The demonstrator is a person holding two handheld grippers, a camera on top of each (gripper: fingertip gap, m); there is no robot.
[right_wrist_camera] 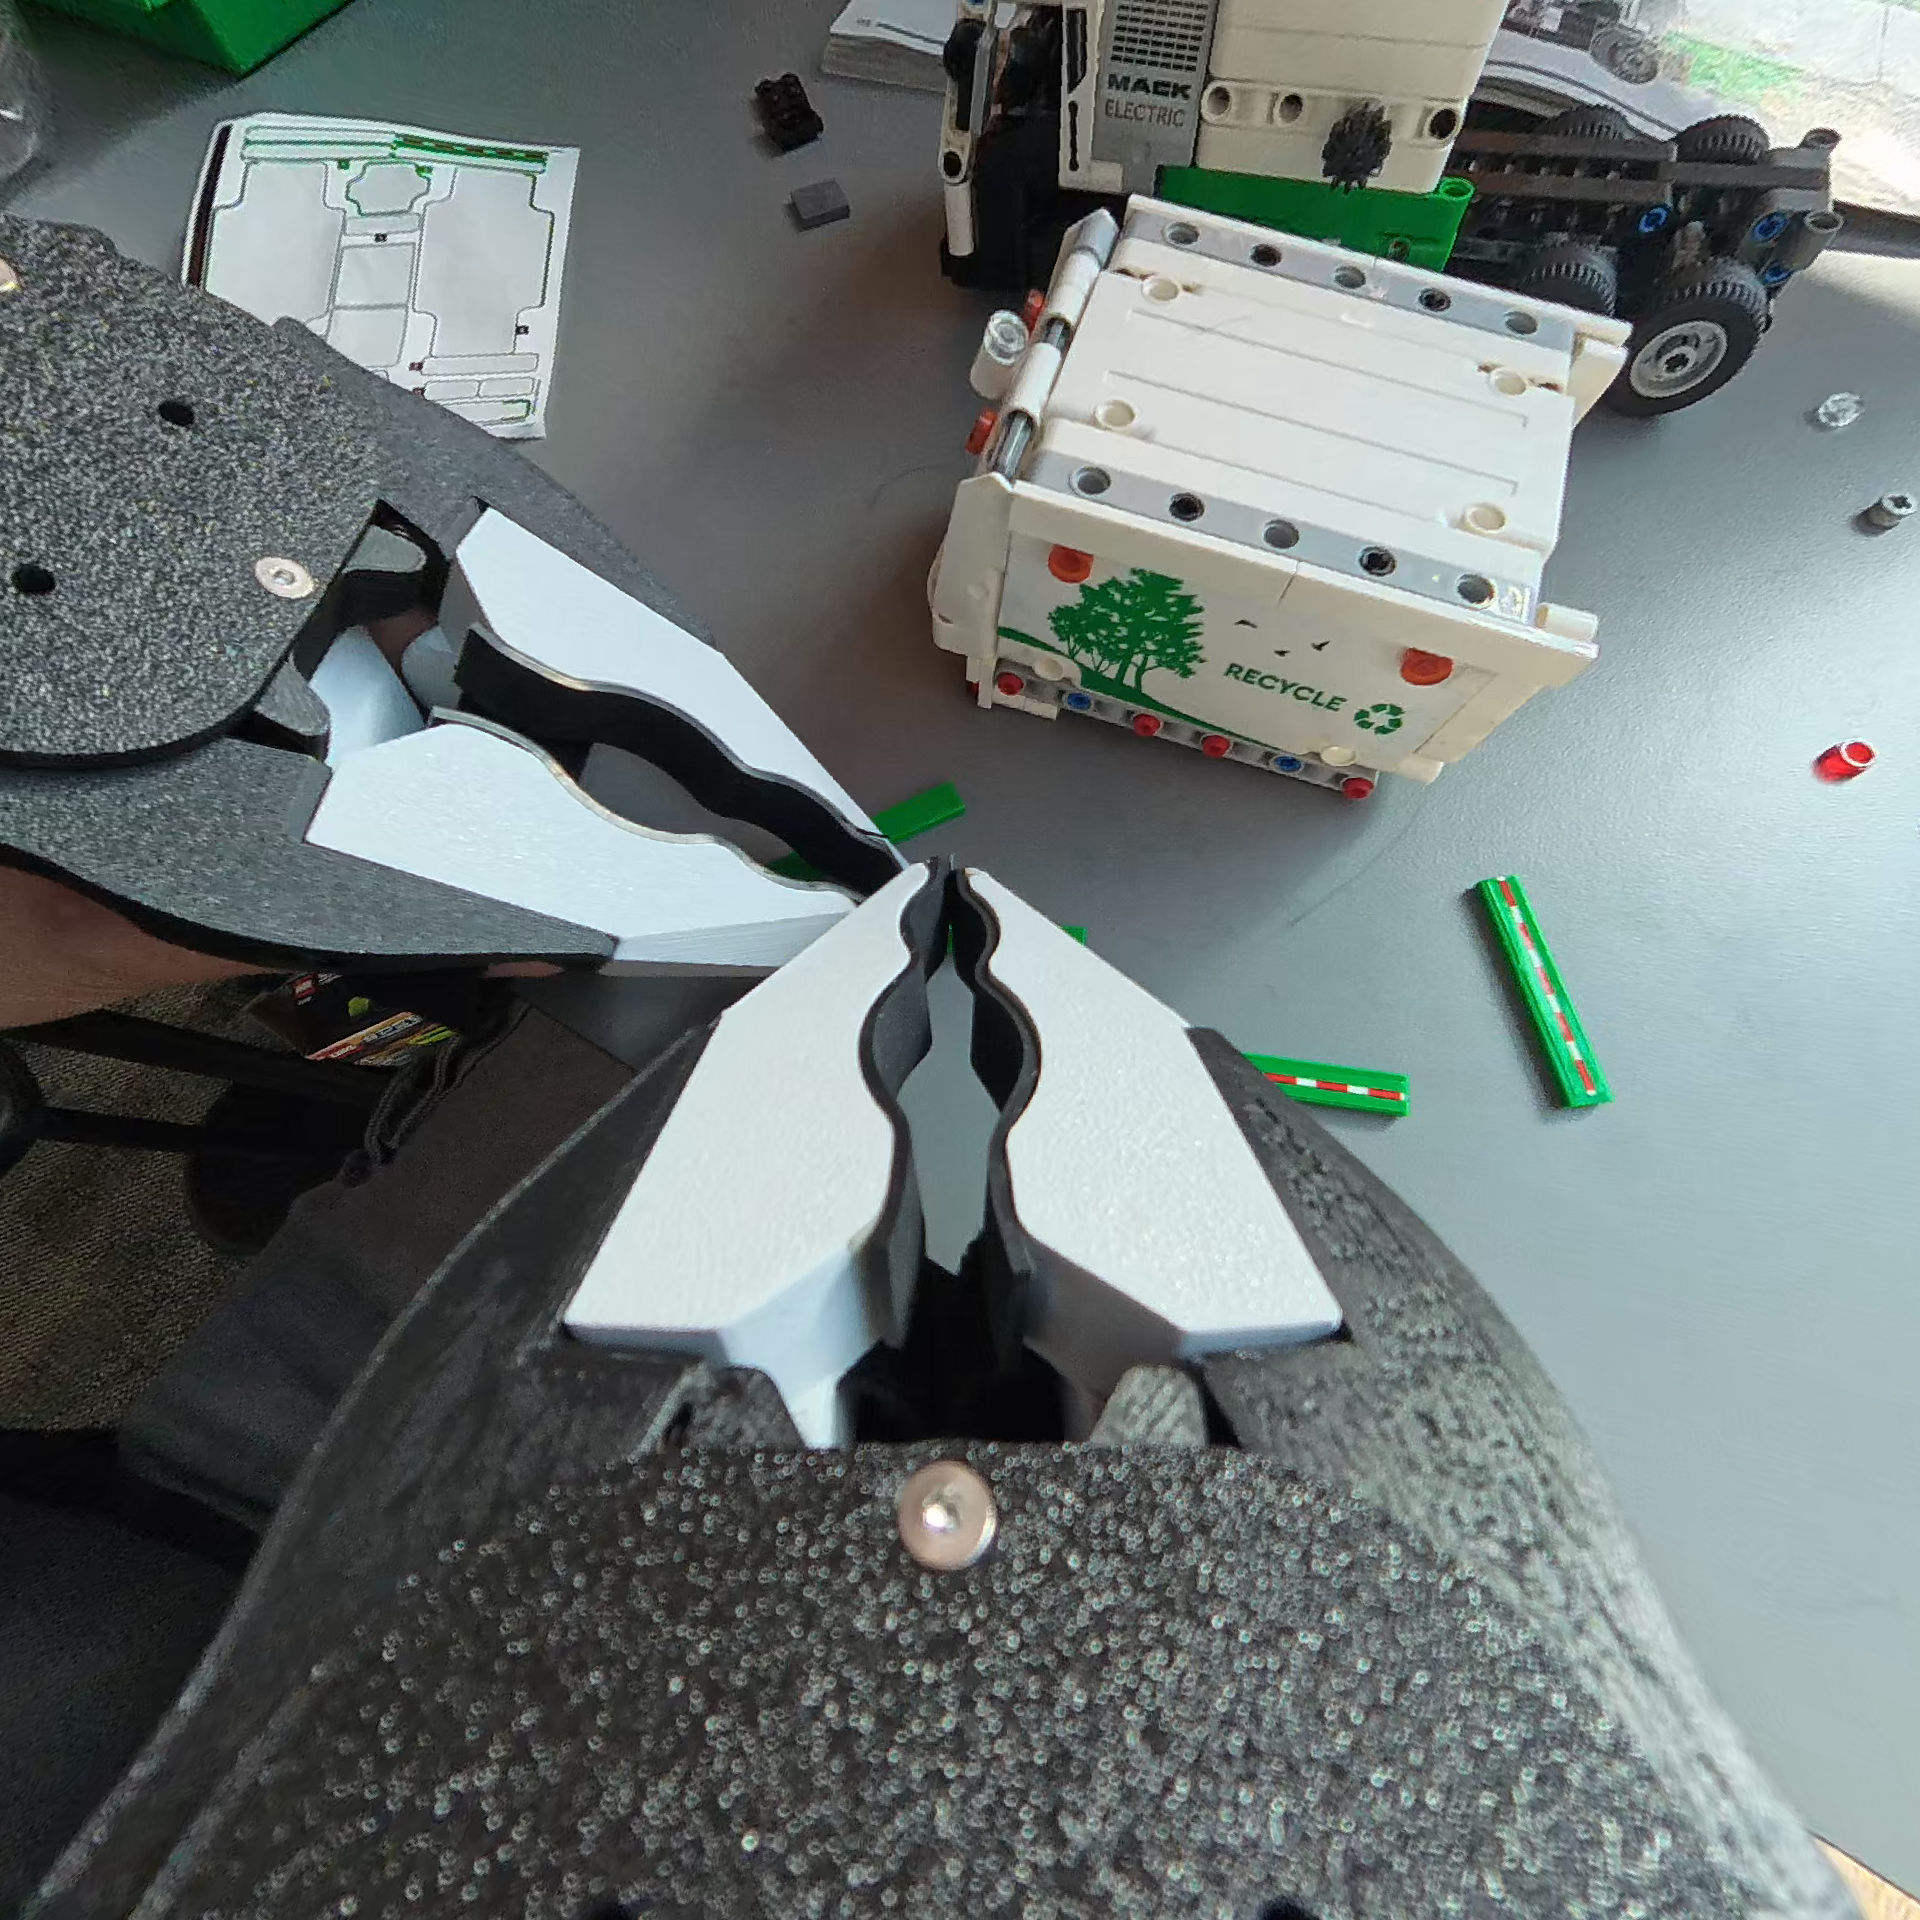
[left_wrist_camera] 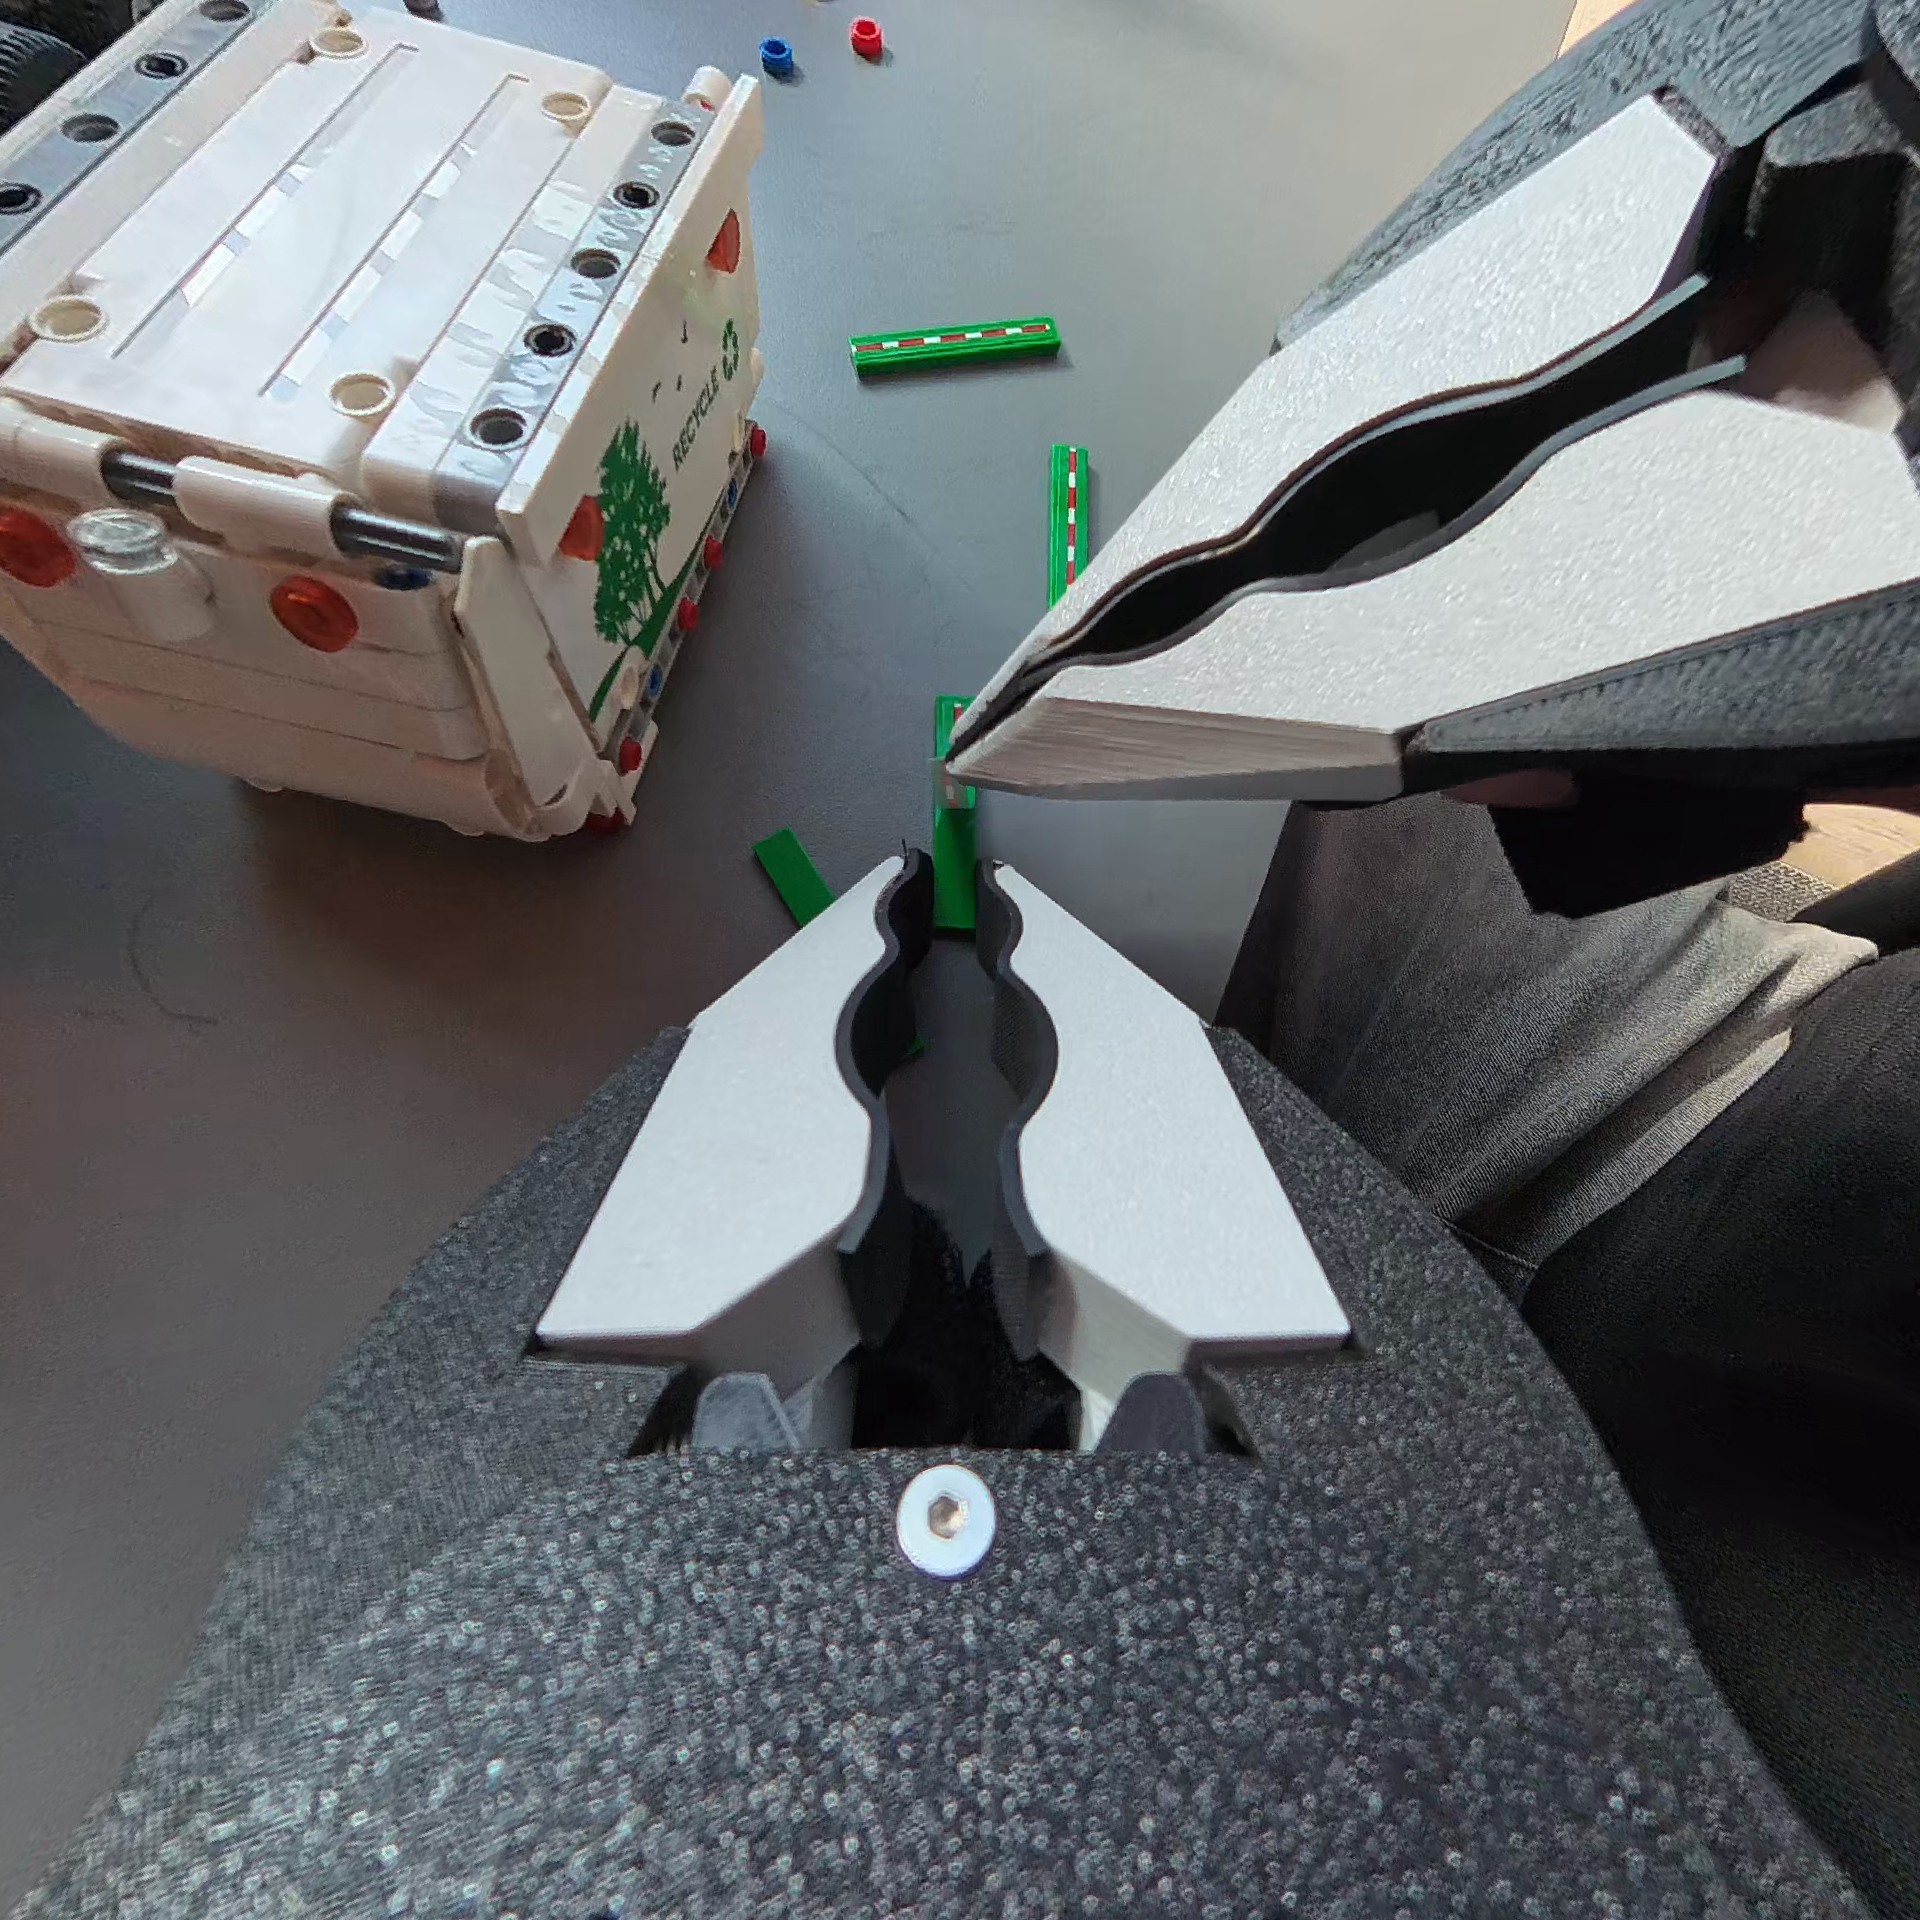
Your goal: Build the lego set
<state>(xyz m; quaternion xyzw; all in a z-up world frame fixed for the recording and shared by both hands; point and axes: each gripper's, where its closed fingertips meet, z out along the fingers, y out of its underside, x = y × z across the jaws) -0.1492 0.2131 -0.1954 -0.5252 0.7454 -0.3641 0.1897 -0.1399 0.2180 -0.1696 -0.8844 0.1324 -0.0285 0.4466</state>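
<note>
I work over a dark grey matte worktop (right_wrist_camera: 1714, 1299) that fills most of both views; its near edge shows in the lower left of the right wrist view, with carpeted floor and a chair base below it.

The largest piece is the white brick-built truck body with a green tree print (right_wrist_camera: 1278, 520), upper right of centre in that view and upper left (left_wrist_camera: 343, 416) in the left wrist view. Behind it, along the top edge, stands the white cab on its black wheeled chassis (right_wrist_camera: 1351, 114). A white sticker sheet (right_wrist_camera: 384, 270) lies in the upper left.

My left claw (left_wrist_camera: 948, 868) has its tips a little apart around the near end of a plain green flat tile (left_wrist_camera: 954, 873); I cannot tell whether they grip it. My right claw (right_wrist_camera: 950, 871) is pinched nearly closed on that tile's far end.

I judge the step to be handling this green tile, likely dressing or positioning it between both claws. Next calls for a steady hold and careful alignment, since the strip is thin and slippery.

Two green tiles with a red-and-white stripe (right_wrist_camera: 1543, 992) (right_wrist_camera: 1330, 1086) lie at right, another plain green tile (right_wrist_camera: 920, 810) near centre, and a tiny red round stud (right_wrist_camera: 1846, 758) at far right.
</note>
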